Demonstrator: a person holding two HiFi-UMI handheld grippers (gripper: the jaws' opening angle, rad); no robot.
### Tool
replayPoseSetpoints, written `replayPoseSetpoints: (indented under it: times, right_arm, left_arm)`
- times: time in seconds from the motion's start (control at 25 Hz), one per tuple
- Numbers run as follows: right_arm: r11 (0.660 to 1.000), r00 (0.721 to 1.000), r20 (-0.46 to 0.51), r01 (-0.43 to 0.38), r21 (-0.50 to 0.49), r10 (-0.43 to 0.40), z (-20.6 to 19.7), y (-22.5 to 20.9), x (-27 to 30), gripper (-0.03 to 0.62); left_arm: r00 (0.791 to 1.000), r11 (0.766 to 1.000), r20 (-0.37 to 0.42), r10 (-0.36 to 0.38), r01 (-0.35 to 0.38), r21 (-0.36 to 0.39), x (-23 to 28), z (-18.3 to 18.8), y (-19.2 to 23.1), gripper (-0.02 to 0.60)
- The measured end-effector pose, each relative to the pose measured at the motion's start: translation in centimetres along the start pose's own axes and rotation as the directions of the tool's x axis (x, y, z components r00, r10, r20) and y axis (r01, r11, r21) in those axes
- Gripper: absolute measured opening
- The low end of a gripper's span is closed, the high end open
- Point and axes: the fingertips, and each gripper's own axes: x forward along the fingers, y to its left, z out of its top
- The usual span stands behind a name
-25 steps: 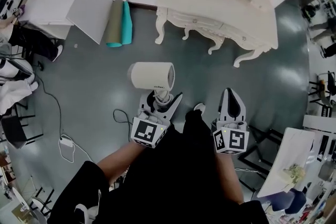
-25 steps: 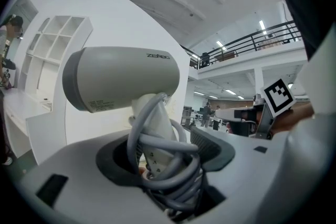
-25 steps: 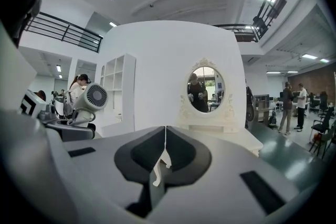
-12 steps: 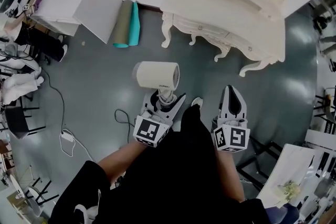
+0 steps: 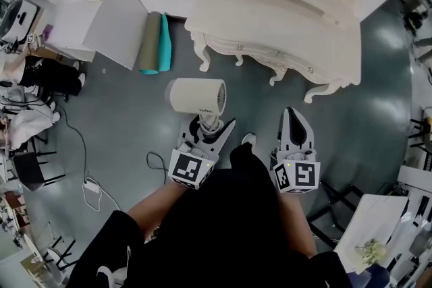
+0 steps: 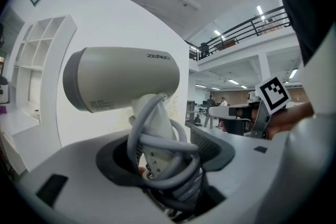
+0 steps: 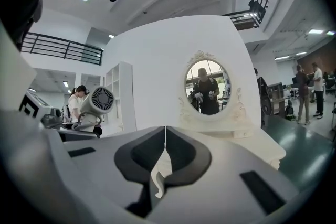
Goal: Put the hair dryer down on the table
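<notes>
A cream hair dryer (image 5: 196,96) stands upright in my left gripper (image 5: 209,129), which is shut on its handle with the grey cord wound round it. In the left gripper view the hair dryer's barrel (image 6: 123,79) lies crosswise above the jaws, and the wrapped handle (image 6: 157,136) sits between them. My right gripper (image 5: 295,128) is shut with nothing in it; its tips (image 7: 166,128) meet. The cream dressing table (image 5: 283,17) with an oval mirror (image 7: 207,86) stands ahead of both grippers, over the grey floor.
Rolled mats (image 5: 152,44), green and teal, lie on the floor left of the dressing table. A white shelf unit (image 5: 88,7) stands at the far left. A cable and adapter (image 5: 91,187) lie on the floor at the lower left. Black stands (image 5: 337,199) are at the right.
Both grippers have moved forward together towards the dressing table, the hair dryer still in the left one. The table now lies closer ahead of them.
</notes>
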Motion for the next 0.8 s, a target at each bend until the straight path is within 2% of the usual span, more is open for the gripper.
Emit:
replayPoseSetpoints:
  times: [0.48,0.6,0.8]
  right_arm:
    - [0.998,0.997,-0.049,-0.049,0.034,0.051,0.1,-8.6,4.2,0.020]
    - [0.998,0.996,-0.078,-0.046,0.053,0.050,-0.3,-11.2,4.8,0.020]
    - [0.997,0.995,-0.073,-0.066,0.048,0.069,0.2,-14.2,5.1,0.020]
  left_arm:
    - [1.000,0.999,0.007,0.027,-0.027,-0.016,9.9,1.6,-2.1,0.291]
    - [0.999,0.999,0.014,0.034,-0.033,-0.025,11.7,1.5,-3.2,0.291]
    - [0.999,0.999,0.010,0.041,-0.040,-0.029,14.1,1.2,-4.9,0.291]
